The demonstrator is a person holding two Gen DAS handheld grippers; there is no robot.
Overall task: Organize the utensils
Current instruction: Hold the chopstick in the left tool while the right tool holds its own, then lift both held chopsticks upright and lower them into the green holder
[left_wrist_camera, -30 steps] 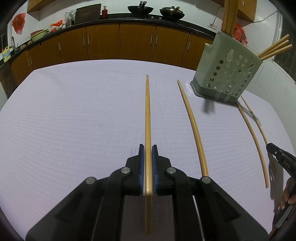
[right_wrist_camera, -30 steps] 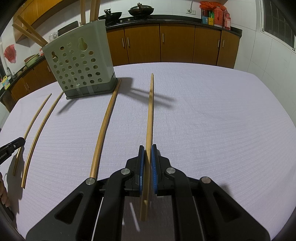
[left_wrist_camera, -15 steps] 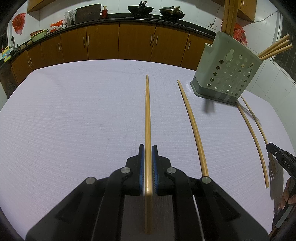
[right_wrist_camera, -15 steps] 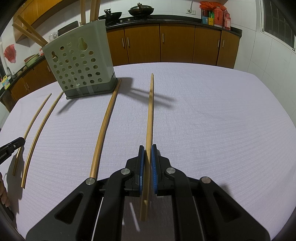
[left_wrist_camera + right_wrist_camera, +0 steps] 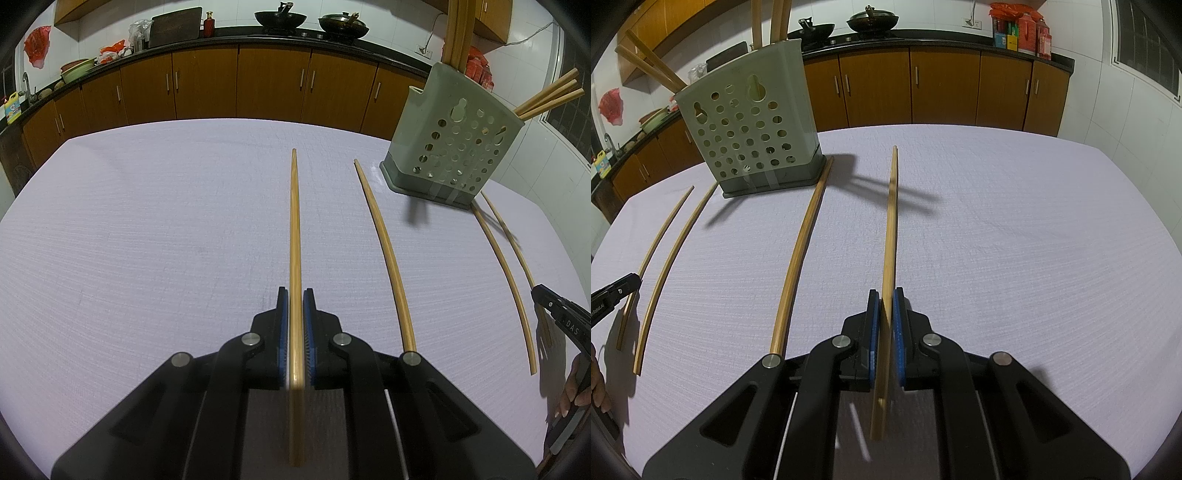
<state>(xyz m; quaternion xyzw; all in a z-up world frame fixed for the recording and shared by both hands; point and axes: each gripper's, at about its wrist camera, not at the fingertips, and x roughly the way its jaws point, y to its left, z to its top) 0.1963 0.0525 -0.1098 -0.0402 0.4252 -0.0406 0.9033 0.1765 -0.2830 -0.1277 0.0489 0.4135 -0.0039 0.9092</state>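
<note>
My left gripper (image 5: 295, 295) is shut on a wooden chopstick (image 5: 294, 229) that points straight ahead over the table. My right gripper (image 5: 883, 295) is shut on another chopstick (image 5: 891, 221), also pointing ahead. A grey-green perforated utensil holder (image 5: 452, 147) stands at the far right in the left wrist view and at the far left in the right wrist view (image 5: 750, 129), with several chopsticks standing in it. Loose chopsticks lie on the cloth: one (image 5: 384, 251) beside my left gripper, two more (image 5: 506, 273) further right.
The table carries a pale lilac cloth (image 5: 147, 240). Brown kitchen cabinets (image 5: 258, 85) and a counter with woks stand behind. The other gripper's tip shows at the right edge in the left wrist view (image 5: 554, 310) and at the left edge in the right wrist view (image 5: 613, 293).
</note>
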